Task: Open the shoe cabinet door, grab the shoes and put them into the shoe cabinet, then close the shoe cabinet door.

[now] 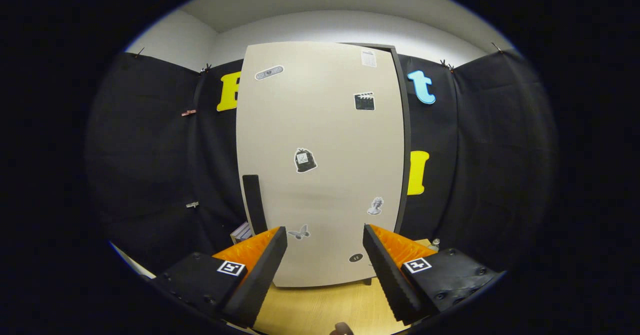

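Note:
A tall beige shoe cabinet [320,165] stands upright on the wooden floor just beyond my fingers. Its door [325,140] is flat against the front and carries several small stickers. A dark vertical handle [254,202] sits low on the door's left side, just above my left fingertip. My gripper [325,237] is open, with the lower part of the door showing through the wide gap between the fingers. Nothing is held. A small striped object [241,232], possibly a shoe, peeks out at the cabinet's lower left, mostly hidden behind the left finger.
The wooden floor [320,307] runs from under the fingers to the cabinet's base. Black cloth walls close in on the left, the right and behind the cabinet. A small dark object [342,329] lies on the floor below the fingers.

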`<state>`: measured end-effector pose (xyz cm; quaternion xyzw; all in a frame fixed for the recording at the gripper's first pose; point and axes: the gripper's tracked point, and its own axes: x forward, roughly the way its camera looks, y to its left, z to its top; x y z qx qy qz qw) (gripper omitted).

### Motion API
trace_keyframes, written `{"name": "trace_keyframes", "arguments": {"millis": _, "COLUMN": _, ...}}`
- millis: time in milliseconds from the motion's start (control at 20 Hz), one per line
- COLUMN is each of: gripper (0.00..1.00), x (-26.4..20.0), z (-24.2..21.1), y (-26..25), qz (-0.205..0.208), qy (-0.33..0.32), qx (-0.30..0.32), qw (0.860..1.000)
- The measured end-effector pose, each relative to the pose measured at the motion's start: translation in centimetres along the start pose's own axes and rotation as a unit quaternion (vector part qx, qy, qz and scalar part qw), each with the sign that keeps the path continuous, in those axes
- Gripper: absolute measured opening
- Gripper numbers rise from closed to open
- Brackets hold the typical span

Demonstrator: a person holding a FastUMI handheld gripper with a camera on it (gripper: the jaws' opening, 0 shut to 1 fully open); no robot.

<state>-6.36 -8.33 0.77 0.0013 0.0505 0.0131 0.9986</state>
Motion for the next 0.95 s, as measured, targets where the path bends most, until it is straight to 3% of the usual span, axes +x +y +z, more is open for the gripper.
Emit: {"name": "trace_keyframes", "arguments": {"millis": 950, "gripper": 0.99, "x": -0.9, "z": 0.8, "y": 0.8, "qz": 0.012, "qy": -0.013, "qx": -0.016, "qw": 1.0}}
